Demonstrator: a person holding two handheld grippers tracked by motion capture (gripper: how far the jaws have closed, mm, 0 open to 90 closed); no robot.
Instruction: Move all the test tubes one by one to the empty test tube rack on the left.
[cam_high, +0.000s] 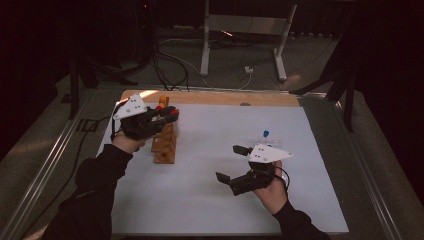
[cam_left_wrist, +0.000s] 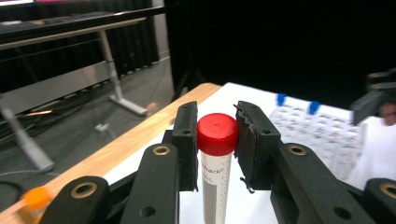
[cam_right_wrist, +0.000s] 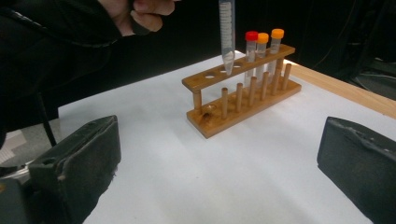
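Note:
My left gripper (cam_high: 169, 114) is shut on a clear red-capped tube (cam_left_wrist: 216, 140), gripping it just under the cap. In the right gripper view the tube (cam_right_wrist: 226, 32) hangs upright with its pointed tip just above a hole in the top bar of the wooden rack (cam_right_wrist: 219, 109). Three capped tubes stand at the rack's far end, one red (cam_right_wrist: 251, 36) and two orange (cam_right_wrist: 277, 33). In the high view the rack (cam_high: 165, 146) lies below the left gripper. My right gripper (cam_high: 230, 162) is open and holds nothing, near the middle of the white mat, with its pads (cam_right_wrist: 84, 158) wide apart.
A clear plastic tray (cam_left_wrist: 322, 133) carrying blue-capped tubes (cam_high: 265, 133) sits on the mat just beyond my right gripper. The wooden table edge (cam_high: 215, 97) runs along the far side. Table legs and cables lie on the floor beyond.

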